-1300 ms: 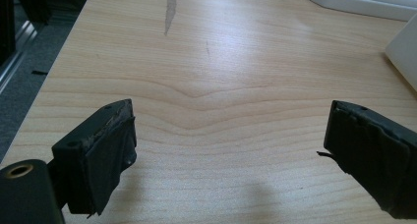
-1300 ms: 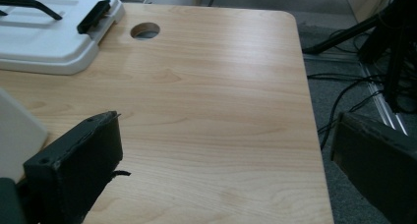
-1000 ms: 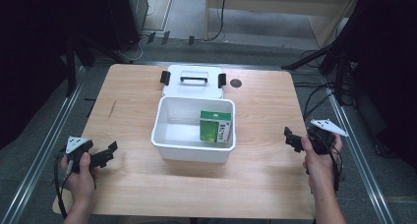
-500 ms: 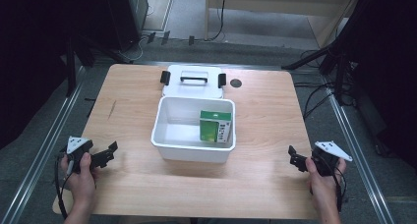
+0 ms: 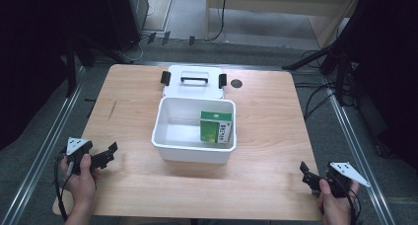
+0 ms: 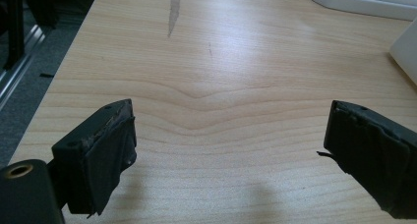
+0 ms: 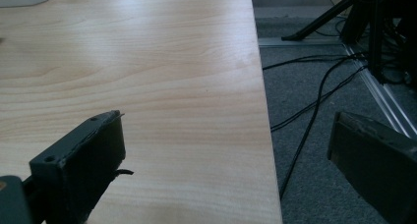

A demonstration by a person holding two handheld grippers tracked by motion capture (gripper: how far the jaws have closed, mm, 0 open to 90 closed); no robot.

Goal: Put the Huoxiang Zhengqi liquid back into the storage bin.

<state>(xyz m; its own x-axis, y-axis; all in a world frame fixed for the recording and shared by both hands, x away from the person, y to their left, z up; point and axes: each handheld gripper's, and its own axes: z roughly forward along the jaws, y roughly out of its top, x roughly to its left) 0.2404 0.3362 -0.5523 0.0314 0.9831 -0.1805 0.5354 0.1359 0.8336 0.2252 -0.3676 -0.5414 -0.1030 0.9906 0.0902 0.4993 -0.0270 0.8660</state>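
White plastic bin (image 5: 173, 141) holds green carton (image 5: 216, 127); lid (image 5: 193, 81) behind; woodgrain worktop (image 5: 266, 121); left tongs (image 5: 109, 154) and right tongs (image 5: 304, 173) both agape, empty.

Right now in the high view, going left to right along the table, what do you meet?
Left gripper → white bin → green box inside the bin → right gripper.
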